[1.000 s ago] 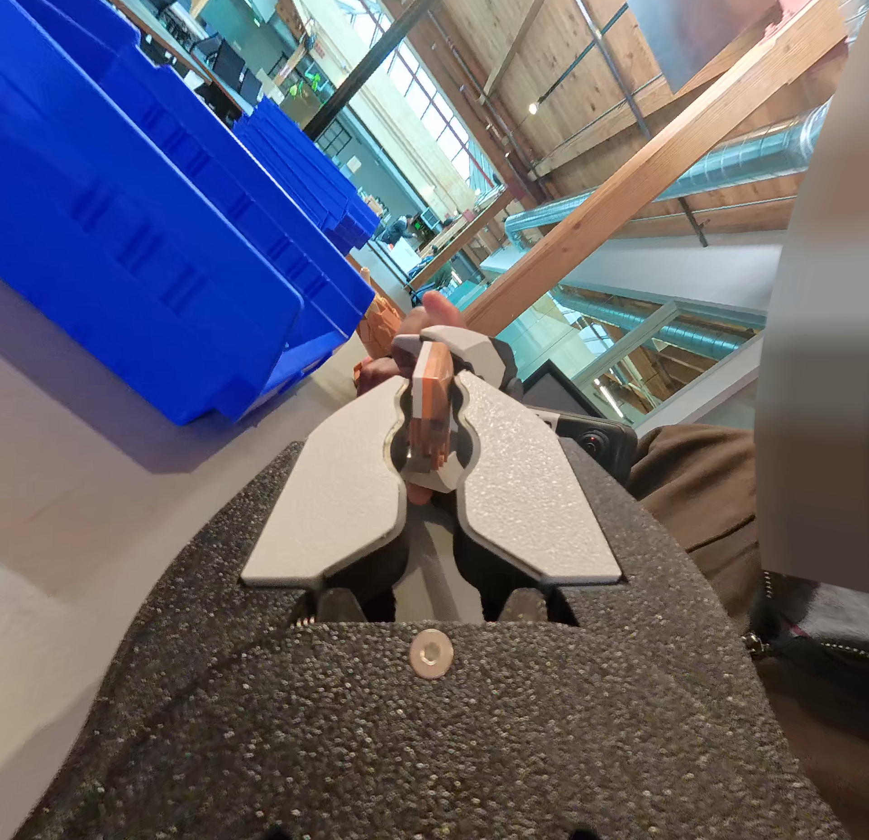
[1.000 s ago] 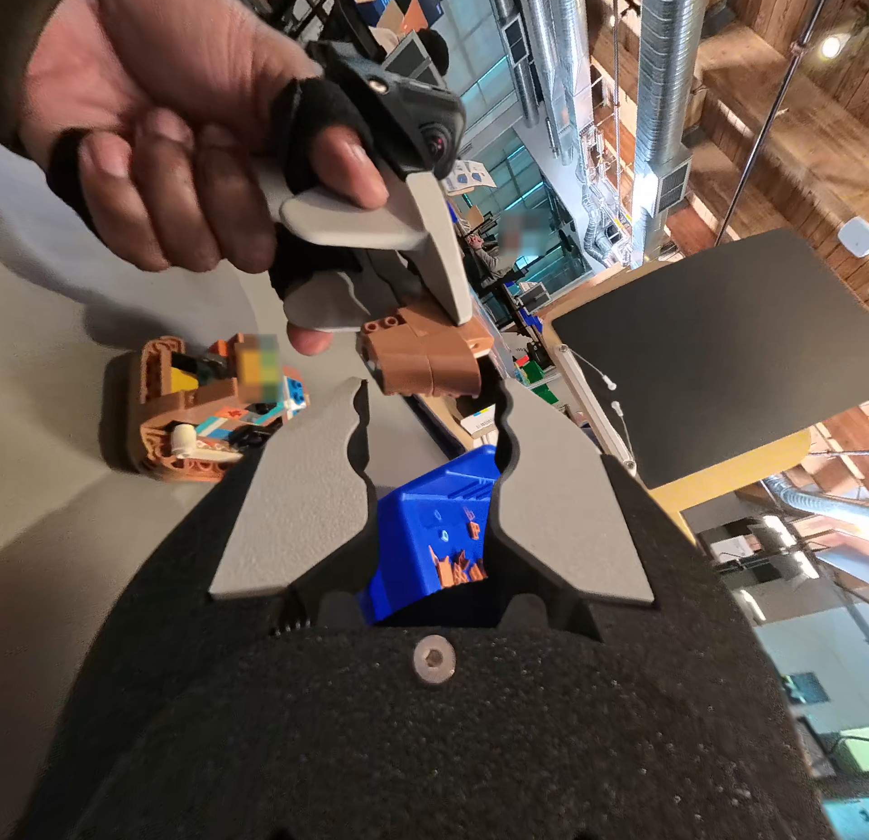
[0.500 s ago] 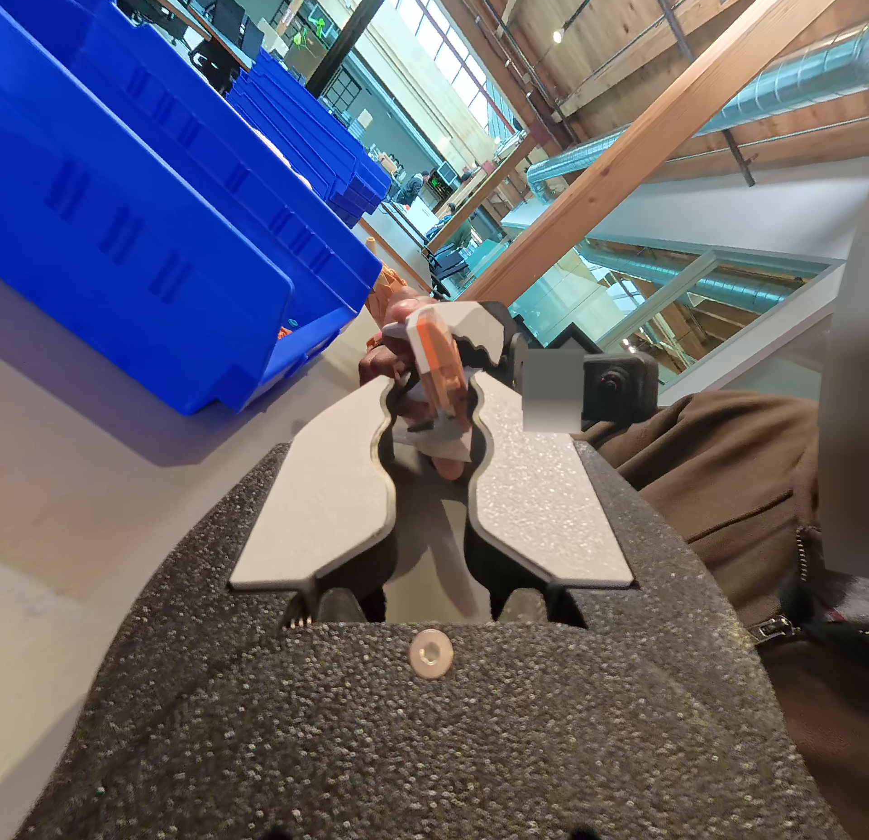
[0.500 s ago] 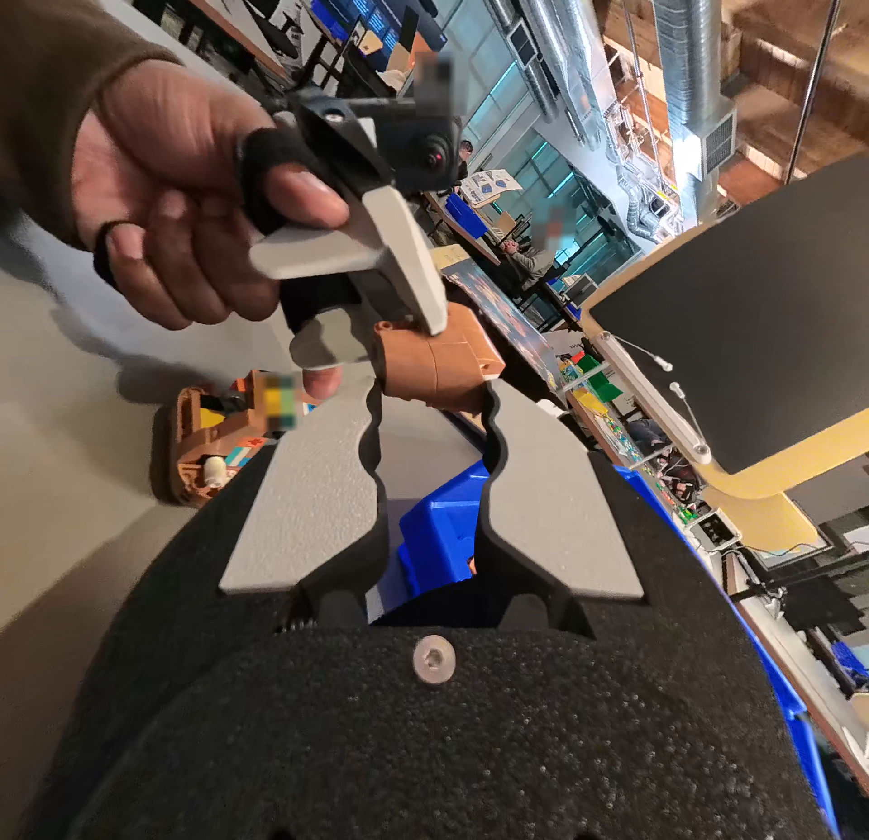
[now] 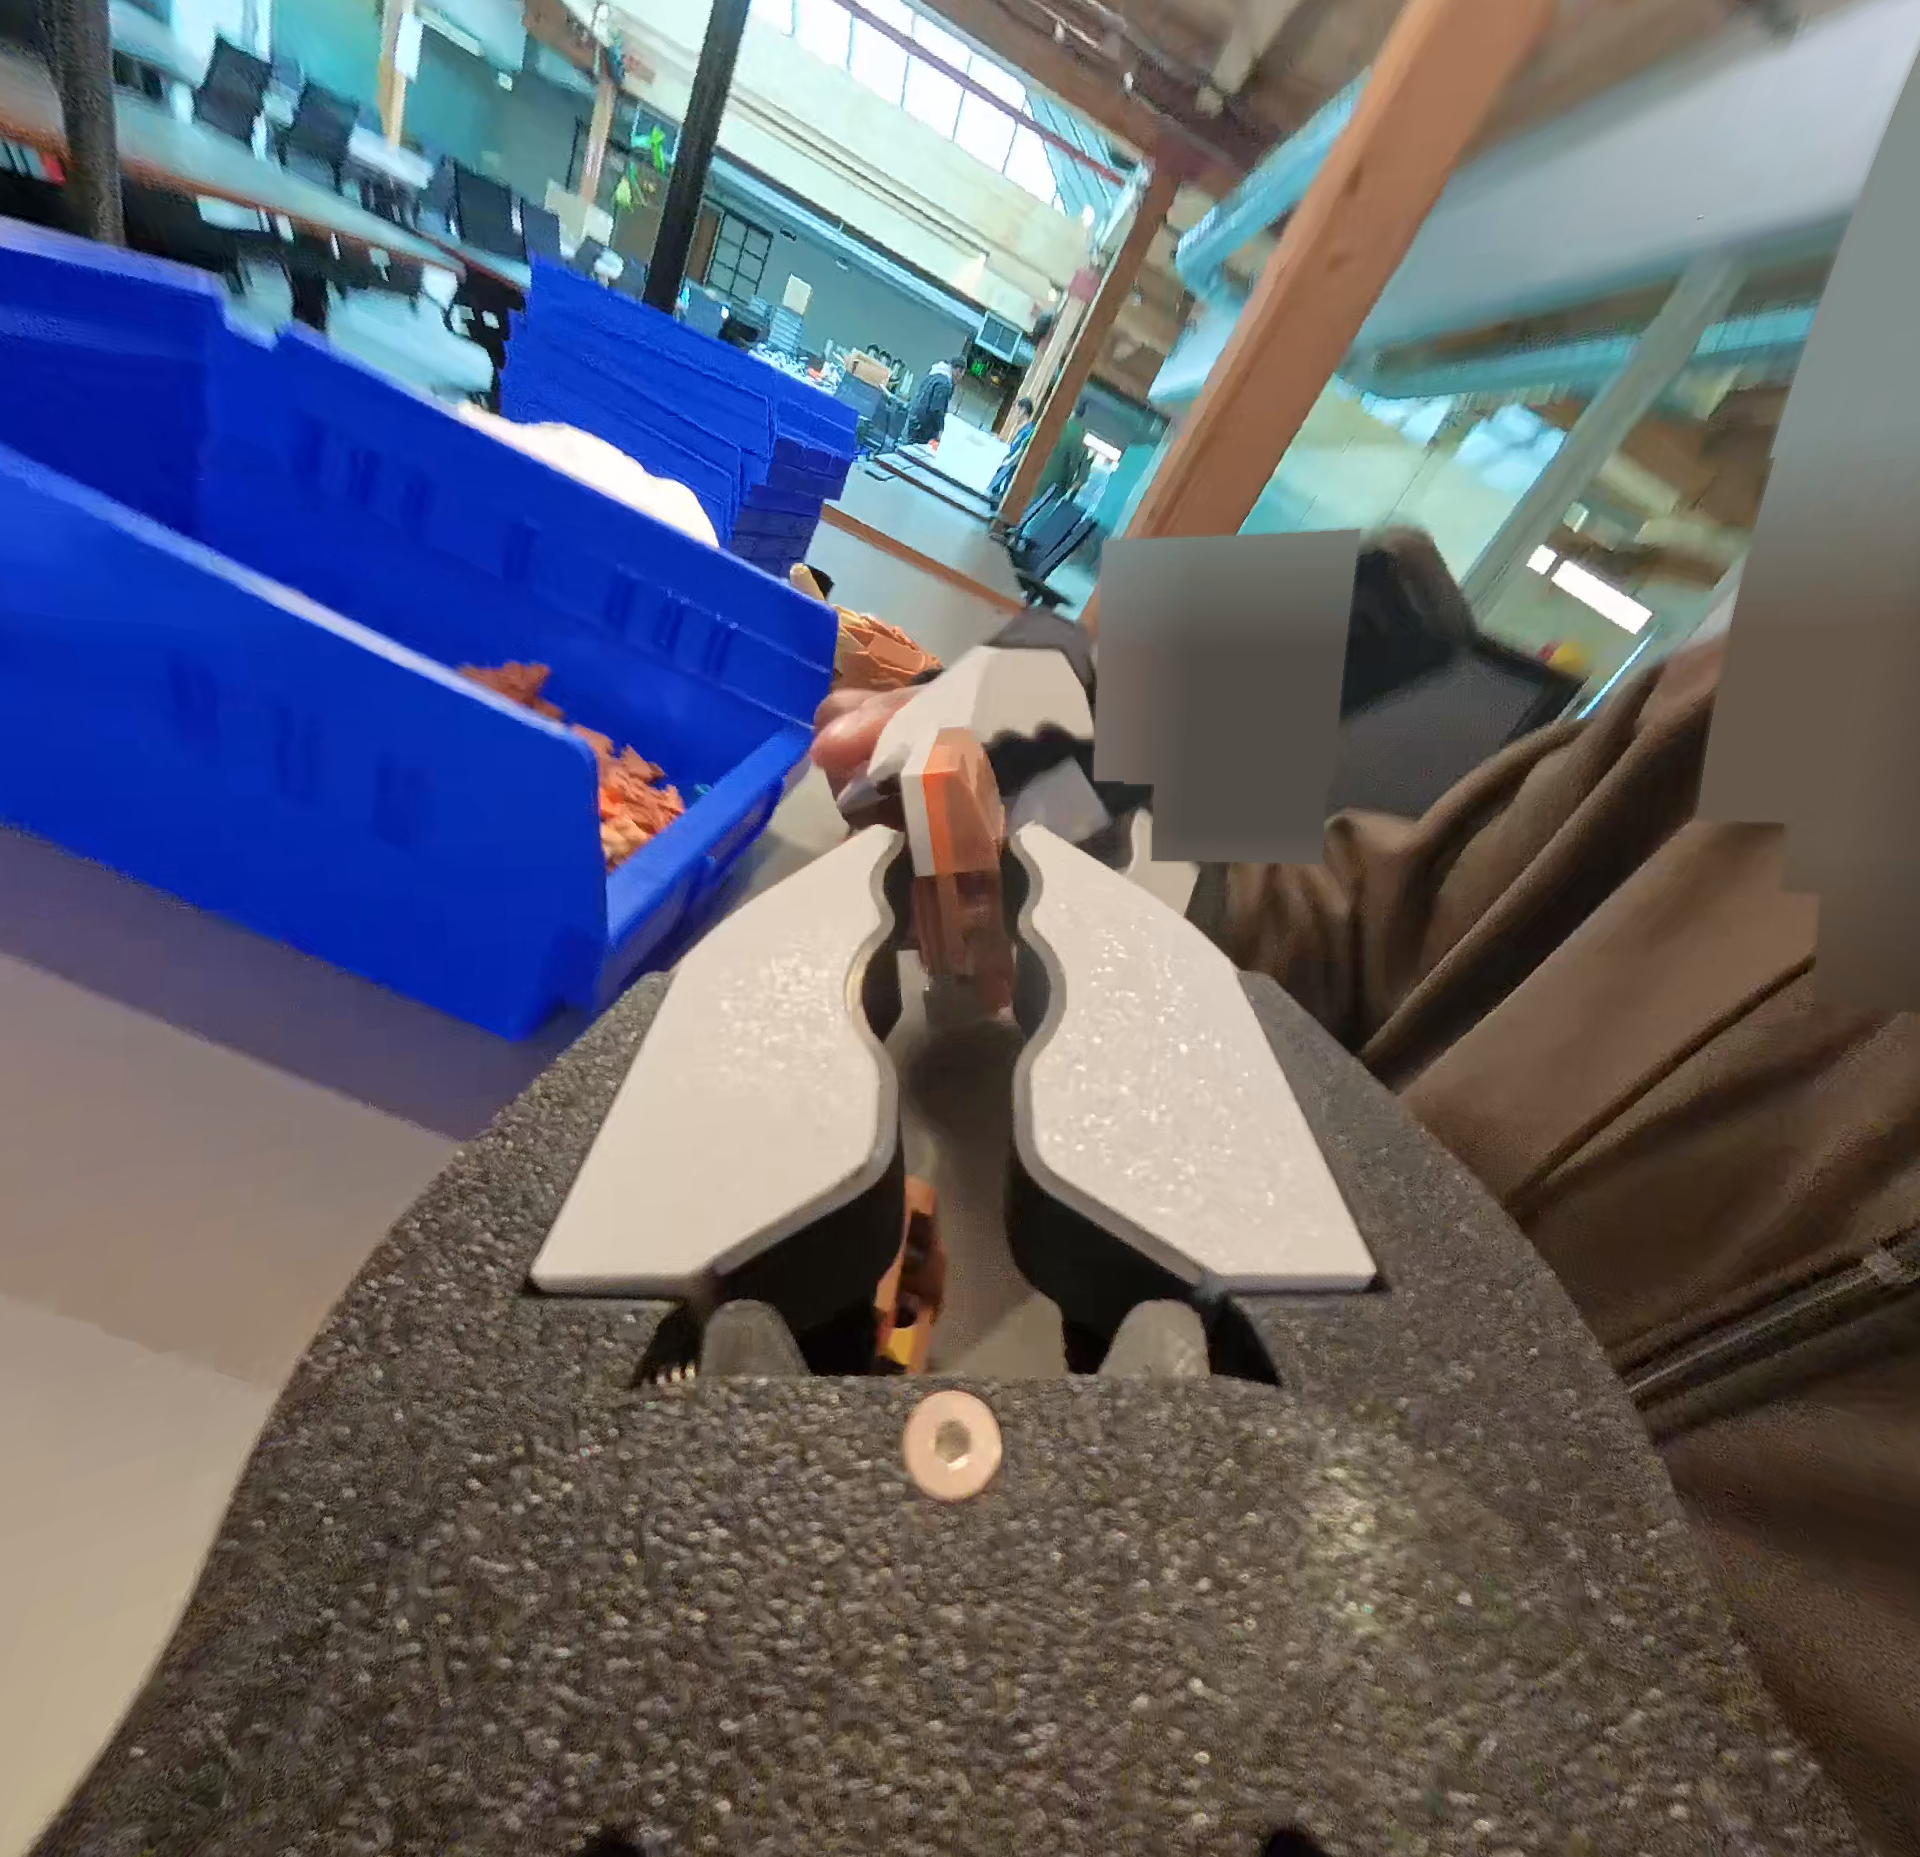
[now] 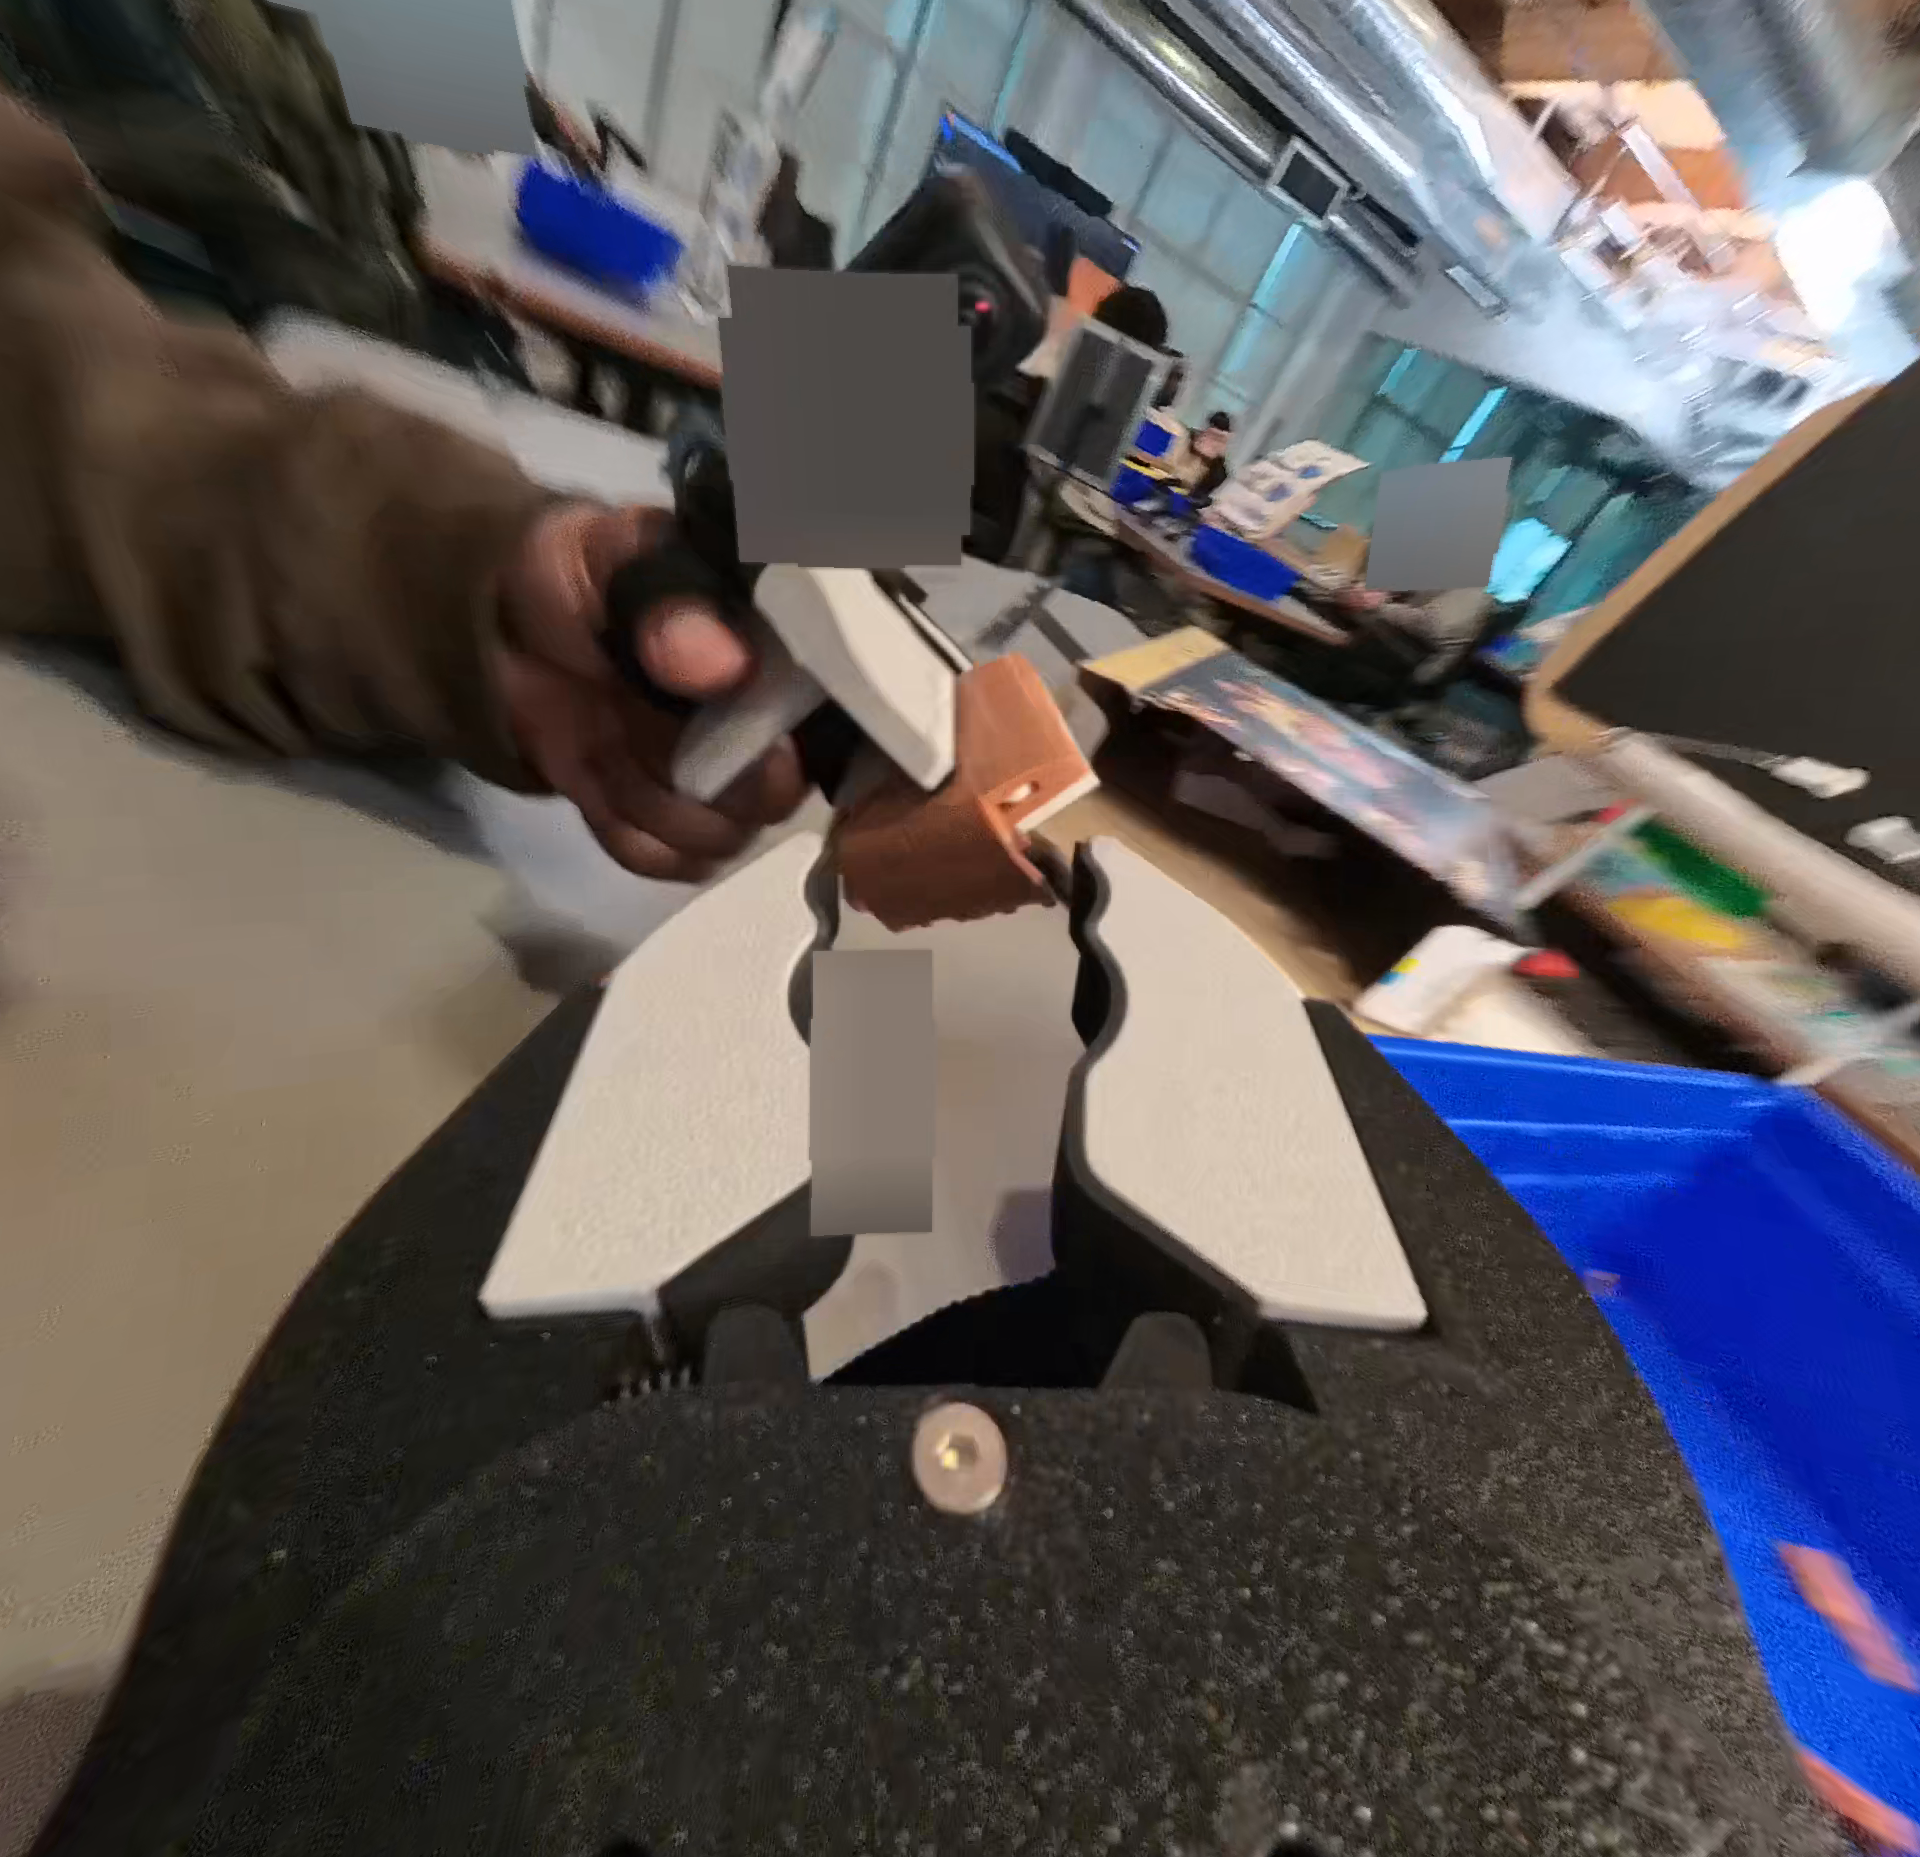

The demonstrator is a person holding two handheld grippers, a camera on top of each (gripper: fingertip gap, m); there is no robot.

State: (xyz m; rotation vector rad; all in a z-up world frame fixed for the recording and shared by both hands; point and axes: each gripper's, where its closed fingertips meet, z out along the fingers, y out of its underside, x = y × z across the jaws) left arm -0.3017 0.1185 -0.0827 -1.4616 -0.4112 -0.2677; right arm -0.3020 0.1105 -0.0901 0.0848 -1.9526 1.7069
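Left gripper (image 5: 954, 851) pinches a brown brick block (image 5: 961, 903) above the grey table (image 5: 208, 1132), beside a blue bin (image 5: 312, 768). Right gripper (image 6: 951, 851), fingers spread, flanks the block (image 6: 956, 820) at its tips; contact cannot be told

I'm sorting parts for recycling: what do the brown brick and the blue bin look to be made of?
Brown brick: probably hard moulded plastic, judging by its smooth, slightly glossy faces, crisp edges and a small round hole.
Blue bin: likely rigid moulded plastic, given the even colour, the ribs and slots moulded into the wall, and a semi-gloss sheen.
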